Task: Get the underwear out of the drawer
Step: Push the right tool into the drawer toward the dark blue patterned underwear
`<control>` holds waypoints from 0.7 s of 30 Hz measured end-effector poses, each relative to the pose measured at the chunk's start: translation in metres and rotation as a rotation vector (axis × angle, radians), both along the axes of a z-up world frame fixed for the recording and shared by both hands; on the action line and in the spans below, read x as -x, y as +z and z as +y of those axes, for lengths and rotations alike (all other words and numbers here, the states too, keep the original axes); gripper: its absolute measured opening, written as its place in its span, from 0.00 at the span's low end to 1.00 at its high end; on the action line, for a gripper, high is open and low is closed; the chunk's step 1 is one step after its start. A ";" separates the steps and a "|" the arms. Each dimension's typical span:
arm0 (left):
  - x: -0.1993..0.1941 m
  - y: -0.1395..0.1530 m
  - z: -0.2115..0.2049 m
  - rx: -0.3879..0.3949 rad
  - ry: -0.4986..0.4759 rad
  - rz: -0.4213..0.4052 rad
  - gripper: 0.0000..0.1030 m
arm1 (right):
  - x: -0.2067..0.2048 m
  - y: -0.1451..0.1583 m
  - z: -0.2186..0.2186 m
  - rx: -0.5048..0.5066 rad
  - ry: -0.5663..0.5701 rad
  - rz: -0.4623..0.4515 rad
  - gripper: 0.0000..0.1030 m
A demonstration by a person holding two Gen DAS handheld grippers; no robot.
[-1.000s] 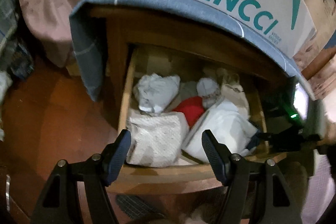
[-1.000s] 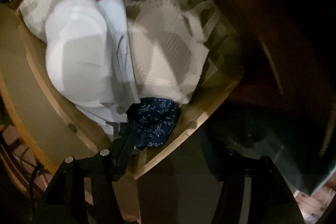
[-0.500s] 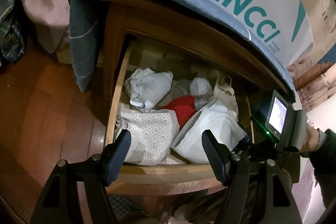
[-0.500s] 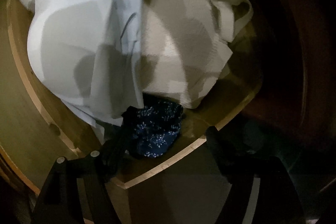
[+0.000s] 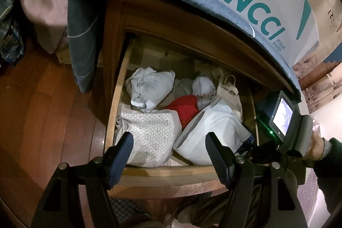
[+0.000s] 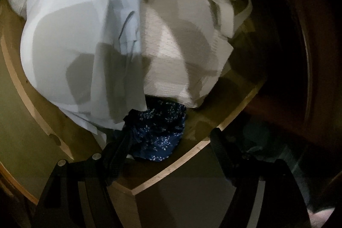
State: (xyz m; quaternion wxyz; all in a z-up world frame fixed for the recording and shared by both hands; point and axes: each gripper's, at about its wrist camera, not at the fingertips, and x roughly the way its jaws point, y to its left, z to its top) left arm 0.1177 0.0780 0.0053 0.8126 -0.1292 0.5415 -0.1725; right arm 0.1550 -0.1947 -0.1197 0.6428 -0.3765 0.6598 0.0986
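The left gripper (image 5: pixel 170 153) hangs open above the front rail of the pulled-out drawer (image 5: pixel 162 171), nothing between its jaws; a honeycomb-print bundle (image 5: pixel 149 138) lies just past its left finger and a white bundle (image 5: pixel 210 136) just past its right. The right gripper (image 6: pixel 171 147), its jaws having just been opening, stands spread over the drawer's near right corner: the dark blue speckled underwear (image 6: pixel 159 134) lies between the fingers, against the left one and unpinched.
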 end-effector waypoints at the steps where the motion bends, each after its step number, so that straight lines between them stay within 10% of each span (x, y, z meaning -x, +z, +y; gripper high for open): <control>1: 0.000 0.000 0.000 0.003 -0.001 0.002 0.70 | -0.001 0.001 -0.001 -0.006 -0.014 -0.003 0.71; 10: -0.001 0.000 0.003 0.029 0.012 0.003 0.70 | 0.006 0.012 -0.027 -0.109 -0.066 -0.040 0.67; 21: -0.001 -0.001 0.012 0.088 0.035 0.013 0.70 | 0.013 0.026 -0.024 -0.183 0.090 0.049 0.39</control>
